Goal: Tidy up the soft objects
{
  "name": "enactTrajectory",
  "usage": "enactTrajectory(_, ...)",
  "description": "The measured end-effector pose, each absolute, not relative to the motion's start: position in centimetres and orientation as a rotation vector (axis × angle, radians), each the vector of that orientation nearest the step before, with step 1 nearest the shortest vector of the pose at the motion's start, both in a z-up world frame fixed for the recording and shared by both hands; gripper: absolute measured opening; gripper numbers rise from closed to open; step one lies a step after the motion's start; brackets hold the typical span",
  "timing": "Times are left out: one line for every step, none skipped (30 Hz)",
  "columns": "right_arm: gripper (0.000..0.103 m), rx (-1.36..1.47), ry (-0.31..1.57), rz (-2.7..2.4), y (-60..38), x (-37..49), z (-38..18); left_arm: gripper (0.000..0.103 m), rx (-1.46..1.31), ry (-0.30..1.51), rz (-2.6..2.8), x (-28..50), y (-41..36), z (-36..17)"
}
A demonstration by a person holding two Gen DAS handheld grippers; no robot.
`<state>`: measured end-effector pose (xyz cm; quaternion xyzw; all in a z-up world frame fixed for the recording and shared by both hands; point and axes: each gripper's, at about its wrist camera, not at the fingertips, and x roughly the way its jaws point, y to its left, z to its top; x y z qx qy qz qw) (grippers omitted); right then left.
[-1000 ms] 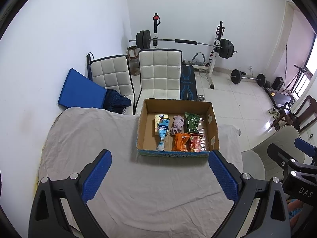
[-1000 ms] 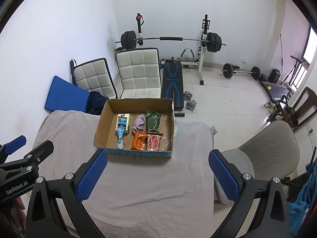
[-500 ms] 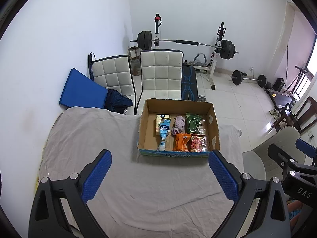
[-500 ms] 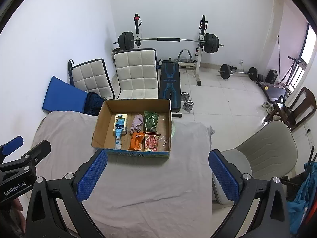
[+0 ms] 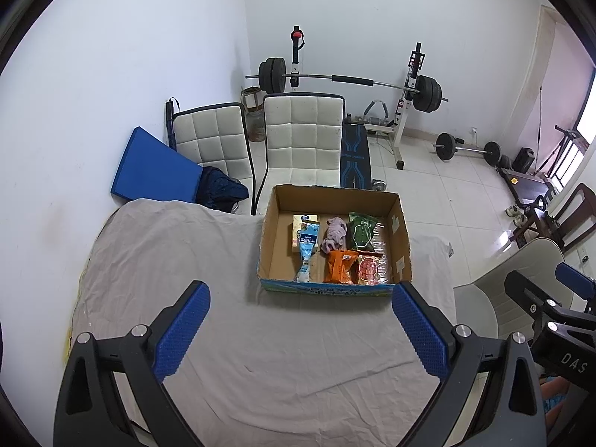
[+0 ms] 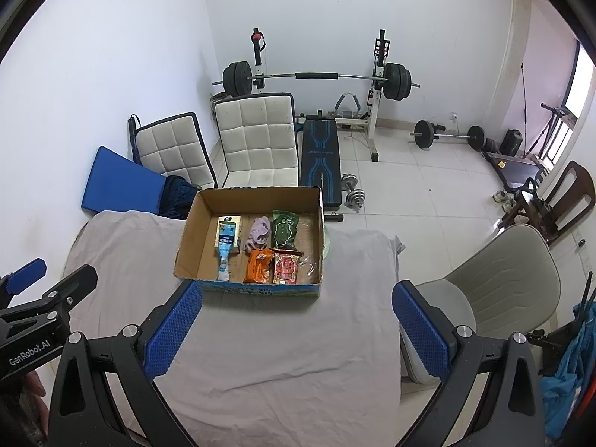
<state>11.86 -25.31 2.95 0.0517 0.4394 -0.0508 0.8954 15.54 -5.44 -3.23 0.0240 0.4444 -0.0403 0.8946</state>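
Nearest to me, the left gripper (image 5: 300, 326) and the right gripper (image 6: 298, 326) both hovered above the table, jaws spread wide and holding nothing, well short of the box. Beneath them lay a wide stretch of bare, wrinkled grey cloth (image 6: 283, 365), giving plenty of room to set things down, though the cloth looked loose enough to drag if something were slid across it.

Further on sat the open cardboard box (image 5: 401, 231), its walls standing higher than what lay inside. The soft things were all in there: a blue-and-white pouch (image 5: 307, 249) resting over a yellow packet (image 5: 300, 223), a crumpled lilac cloth (image 5: 334, 236), a green bag (image 5: 360, 231), an orange bag (image 5: 339, 266) and a red packet (image 5: 368, 269), packed closely in the right half. I judged them light and yielding; the bags probably crinkly and slippery, best pinched at a sealed edge, the cloth at any raised fold. The box's left half was open, so coming straight down looked safest.

Beyond stood two white chairs (image 5: 302, 138) and a barbell rack (image 5: 352, 80).
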Motion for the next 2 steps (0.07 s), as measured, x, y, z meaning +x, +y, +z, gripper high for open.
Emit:
enactTrajectory(0.103,0.107,0.911,-0.106,-25.35,11.86,2.94,0.100,0.057,0.918,-0.076,15.44,-5.51,-3.19)
enactTrajectory(0.103,0.110,0.912,-0.105,-25.41,11.86,2.92,0.100,0.066,0.919,-0.072,15.42,-5.61,-3.20)
